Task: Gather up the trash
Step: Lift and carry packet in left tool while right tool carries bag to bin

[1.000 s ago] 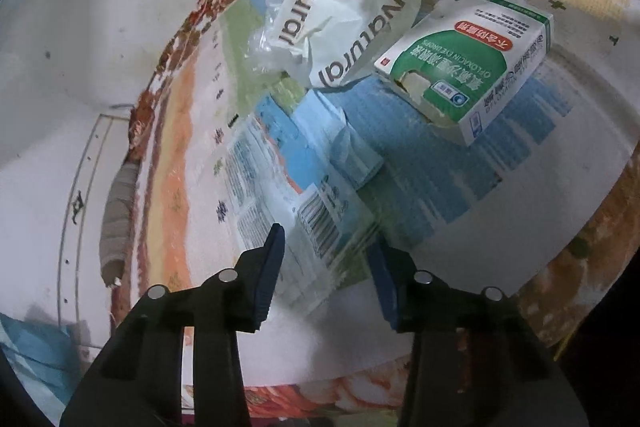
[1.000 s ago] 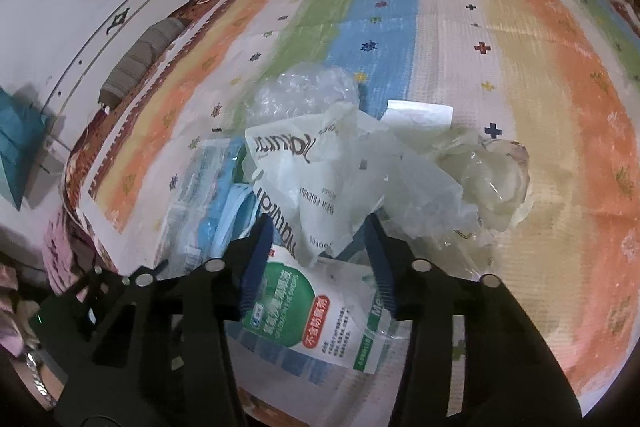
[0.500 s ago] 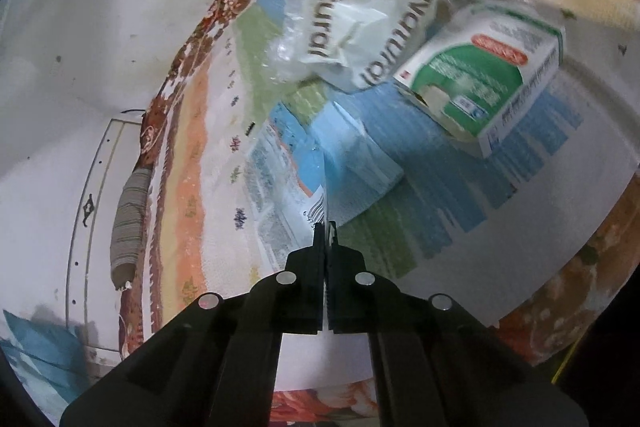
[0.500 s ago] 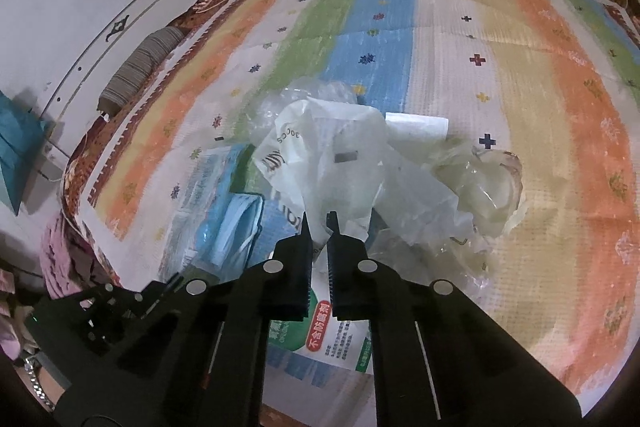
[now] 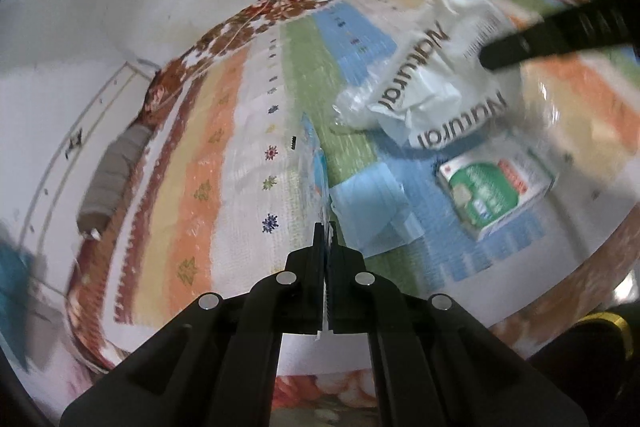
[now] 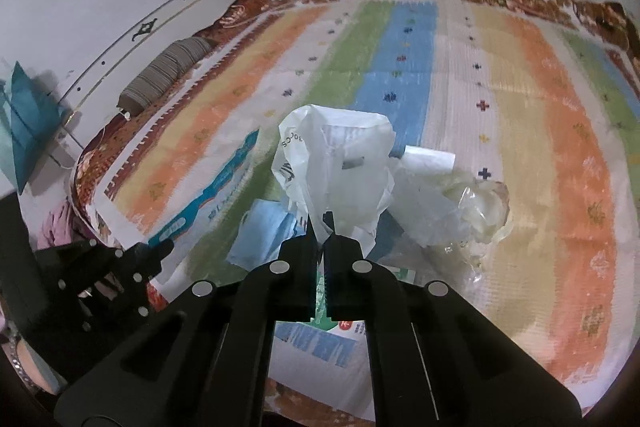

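the left gripper (image 5: 325, 239) is pinched tight on the edge of a thin plastic wrapper (image 5: 316, 163); the wrapper runs long and thin from the tips toward 12 o'clock, so its long side points the same way as the fingers; the right gripper (image 6: 323, 227) is pinched tight too, on the bottom of a white plastic bag (image 6: 336, 163) that stands up toward 12 o'clock from its tips.

more trash lies on the striped mat (image 6: 560, 147) — a blue mask (image 5: 372, 211) just beside the left tips at 2 o'clock, a green and white box (image 5: 496, 191) farther out at 3 o'clock, and a clear crumpled wrap (image 6: 480, 207) at 2 o'clock from the right tips; the mask is nearer the left gripper, but both are full — i think each must put down its piece first.
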The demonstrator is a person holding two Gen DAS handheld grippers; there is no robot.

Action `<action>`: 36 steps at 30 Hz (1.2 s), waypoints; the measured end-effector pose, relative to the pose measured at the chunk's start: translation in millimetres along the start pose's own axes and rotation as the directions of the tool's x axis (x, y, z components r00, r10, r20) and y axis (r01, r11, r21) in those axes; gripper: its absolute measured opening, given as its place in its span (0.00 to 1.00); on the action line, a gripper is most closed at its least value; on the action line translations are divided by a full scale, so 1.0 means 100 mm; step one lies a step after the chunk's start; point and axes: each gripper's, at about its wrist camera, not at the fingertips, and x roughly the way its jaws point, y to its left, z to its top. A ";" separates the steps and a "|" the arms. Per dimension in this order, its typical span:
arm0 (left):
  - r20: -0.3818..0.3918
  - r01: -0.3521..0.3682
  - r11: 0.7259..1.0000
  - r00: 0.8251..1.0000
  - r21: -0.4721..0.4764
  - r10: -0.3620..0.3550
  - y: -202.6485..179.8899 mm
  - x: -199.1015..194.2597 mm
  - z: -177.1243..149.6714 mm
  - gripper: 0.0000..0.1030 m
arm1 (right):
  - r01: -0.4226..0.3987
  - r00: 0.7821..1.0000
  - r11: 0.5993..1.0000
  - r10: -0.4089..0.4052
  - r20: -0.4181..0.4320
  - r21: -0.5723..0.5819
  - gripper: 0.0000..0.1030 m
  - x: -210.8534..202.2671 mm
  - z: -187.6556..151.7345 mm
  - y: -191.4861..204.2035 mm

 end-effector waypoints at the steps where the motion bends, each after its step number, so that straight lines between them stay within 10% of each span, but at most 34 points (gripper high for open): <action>1: 0.003 0.016 1.000 1.000 -0.026 -0.016 0.03 -0.04 0.02 0.00 | 0.004 1.000 1.000 -0.004 0.003 -0.005 0.02 -0.03 -0.01 0.01; 18: 0.057 0.215 0.938 0.977 -0.272 -0.207 0.33 -0.51 0.01 0.00 | 0.078 0.992 0.996 -0.074 0.098 -0.040 0.02 -0.74 -0.29 0.12; 36: 0.109 0.324 0.885 0.946 -0.334 -0.305 0.24 -0.98 -0.16 0.00 | 0.124 0.983 0.991 -0.116 0.145 -0.051 0.02 -1.20 -0.70 0.22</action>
